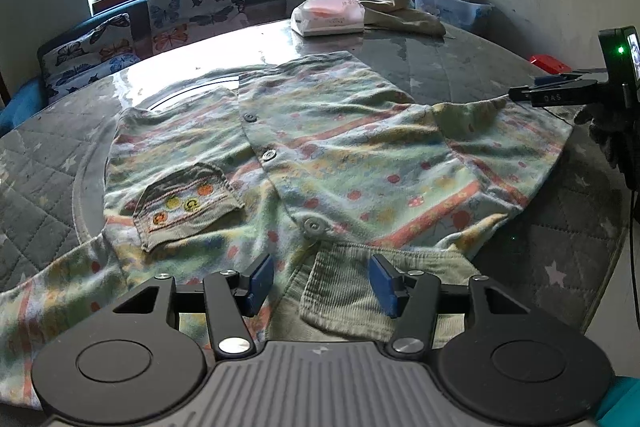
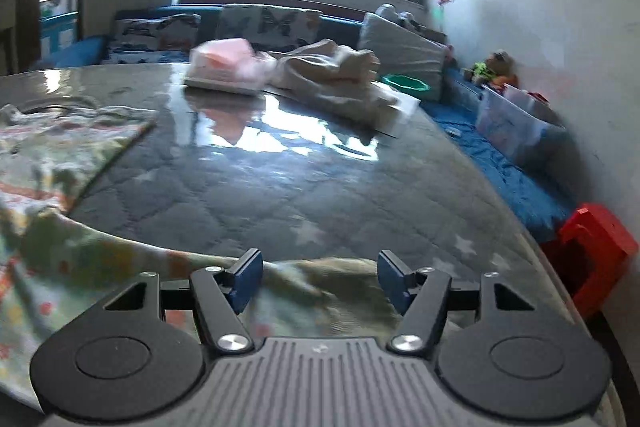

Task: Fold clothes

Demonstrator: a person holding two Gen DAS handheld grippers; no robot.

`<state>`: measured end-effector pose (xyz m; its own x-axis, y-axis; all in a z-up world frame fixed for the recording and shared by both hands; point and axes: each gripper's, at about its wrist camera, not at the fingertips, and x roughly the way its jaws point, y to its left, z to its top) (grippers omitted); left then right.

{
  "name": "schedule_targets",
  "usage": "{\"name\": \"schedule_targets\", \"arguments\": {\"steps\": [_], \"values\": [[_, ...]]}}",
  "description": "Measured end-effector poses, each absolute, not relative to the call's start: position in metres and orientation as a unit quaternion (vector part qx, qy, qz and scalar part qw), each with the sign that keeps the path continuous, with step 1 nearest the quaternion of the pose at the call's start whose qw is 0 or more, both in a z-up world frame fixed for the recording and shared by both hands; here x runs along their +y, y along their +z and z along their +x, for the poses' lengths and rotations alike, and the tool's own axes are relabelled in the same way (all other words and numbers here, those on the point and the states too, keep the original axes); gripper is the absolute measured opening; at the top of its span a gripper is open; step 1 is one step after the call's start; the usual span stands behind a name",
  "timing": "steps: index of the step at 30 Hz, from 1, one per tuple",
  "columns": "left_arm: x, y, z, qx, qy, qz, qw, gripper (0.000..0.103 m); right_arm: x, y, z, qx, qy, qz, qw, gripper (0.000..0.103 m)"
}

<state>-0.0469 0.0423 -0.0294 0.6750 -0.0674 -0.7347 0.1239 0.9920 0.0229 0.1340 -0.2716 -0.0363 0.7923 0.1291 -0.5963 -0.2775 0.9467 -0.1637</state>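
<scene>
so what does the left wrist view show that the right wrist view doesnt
Only the left wrist view shows the shirt's pocket and buttons, plus the right claw seen from the side at the sleeve. Only the right wrist view shows the green bowl. Both show the patterned shirt, beige cloth, table and an open claw.

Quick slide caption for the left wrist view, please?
Open left claw hovering at the collar of a patterned button-up shirt spread flat on the quilted round table.
</scene>
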Motion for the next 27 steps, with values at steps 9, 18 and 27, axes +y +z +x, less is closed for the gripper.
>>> {"name": "schedule_targets", "arguments": {"steps": [9,18,27], "values": [[0.029,-0.014,-0.042,0.377,-0.071,0.033,0.923,0.06,-0.336,-0.032,0.106,0.329,0.078,0.015,0.941,0.064],[0.004,-0.012,-0.034,0.363,-0.095,0.033,0.926,0.067,-0.348,-0.037,0.083,0.339,0.079,0.065,0.935,0.042],[-0.004,-0.012,-0.039,0.361,-0.098,0.033,0.927,0.07,-0.349,-0.039,0.087,0.333,0.09,0.109,0.932,0.009]]}}
